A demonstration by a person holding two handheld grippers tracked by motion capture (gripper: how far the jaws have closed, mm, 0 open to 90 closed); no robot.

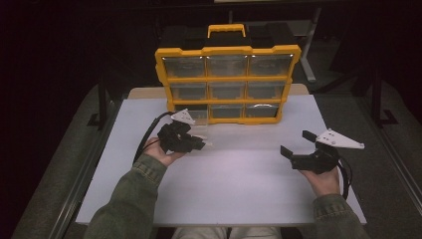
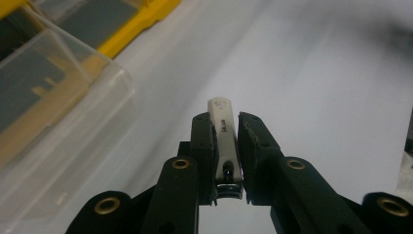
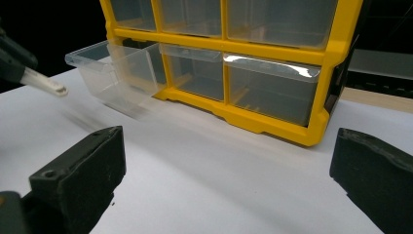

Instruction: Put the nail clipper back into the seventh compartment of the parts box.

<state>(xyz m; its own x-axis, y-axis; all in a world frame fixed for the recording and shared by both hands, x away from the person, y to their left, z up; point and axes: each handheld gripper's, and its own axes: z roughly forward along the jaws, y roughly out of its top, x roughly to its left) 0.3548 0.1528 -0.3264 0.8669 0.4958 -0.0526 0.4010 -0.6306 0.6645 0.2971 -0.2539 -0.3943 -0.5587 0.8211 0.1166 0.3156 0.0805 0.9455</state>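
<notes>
A yellow organizer point(image 1: 227, 50) with clear drawers stands upright at the back of the white table point(image 1: 239, 189). Its bottom-left drawer point(image 1: 198, 115) is pulled out, and it appears as a clear box point(image 3: 104, 68) in the right gripper view and at the left point(image 2: 53, 112) in the left gripper view. My left gripper point(image 1: 201, 145) is held just in front of that drawer, shut on a cream nail clipper point(image 2: 225, 141) whose tip sticks out past the jaws. The same clipper point(image 3: 46, 84) hangs above the table. My right gripper point(image 1: 297, 143) rests open at the right with nothing between its jaws.
The organizer's other drawers point(image 3: 272, 83) are pushed in. A black case with a yellow handle point(image 1: 226, 30) stands behind it. The table's front half is bare white surface, with metal frame rails point(image 1: 84, 174) along its left side.
</notes>
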